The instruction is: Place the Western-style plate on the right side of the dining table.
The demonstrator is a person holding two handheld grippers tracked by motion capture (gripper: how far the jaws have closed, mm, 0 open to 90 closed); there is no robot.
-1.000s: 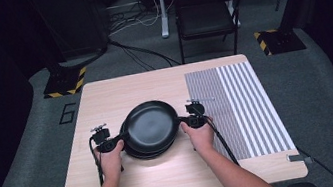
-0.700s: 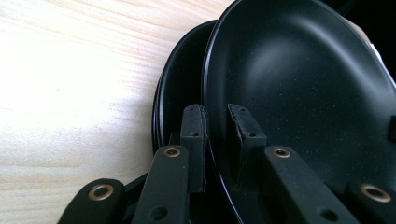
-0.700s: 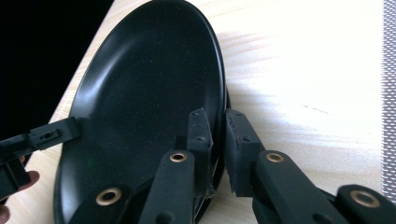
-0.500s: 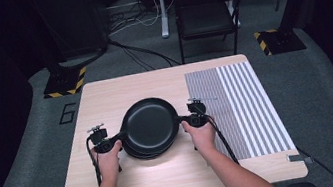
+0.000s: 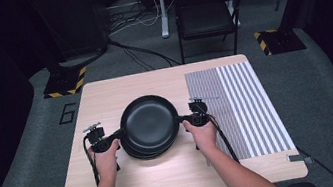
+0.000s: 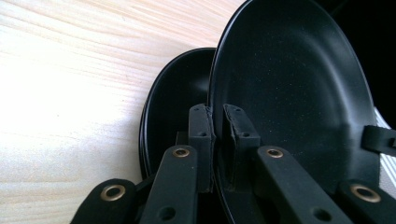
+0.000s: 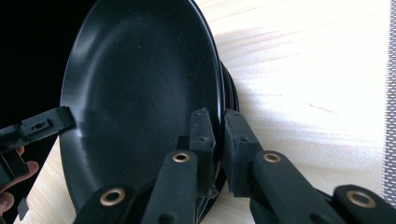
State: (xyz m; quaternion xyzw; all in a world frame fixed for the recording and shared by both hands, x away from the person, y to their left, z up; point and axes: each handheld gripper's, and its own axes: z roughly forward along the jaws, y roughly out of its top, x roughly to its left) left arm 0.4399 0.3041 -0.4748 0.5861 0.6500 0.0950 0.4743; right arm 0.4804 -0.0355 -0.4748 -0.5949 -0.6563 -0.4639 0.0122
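The top plate [image 5: 149,120] sits mid-counter [image 5: 104,95] over the stack [image 5: 144,152], its left rim clamped by the left gripper [image 5: 119,133] and its right rim by the right gripper [image 5: 181,118]; lift both ends evenly, keeping it level; don't drag the plates beneath.

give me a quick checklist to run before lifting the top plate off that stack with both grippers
1. Left gripper shut on the rim of the top black plate: ok; its fingers have just been closing with the rim between them.
2. Right gripper shut on the opposite rim: ok.
3. Only the top plate pinched, not the plates below: ok at the left; cannot tell at the right.
4. Grips on opposite sides, so the plate should stay level: ok.
5. Top plate already free of the stack: cannot tell.
6. Bare wooden table around the stack for setting down: ok.
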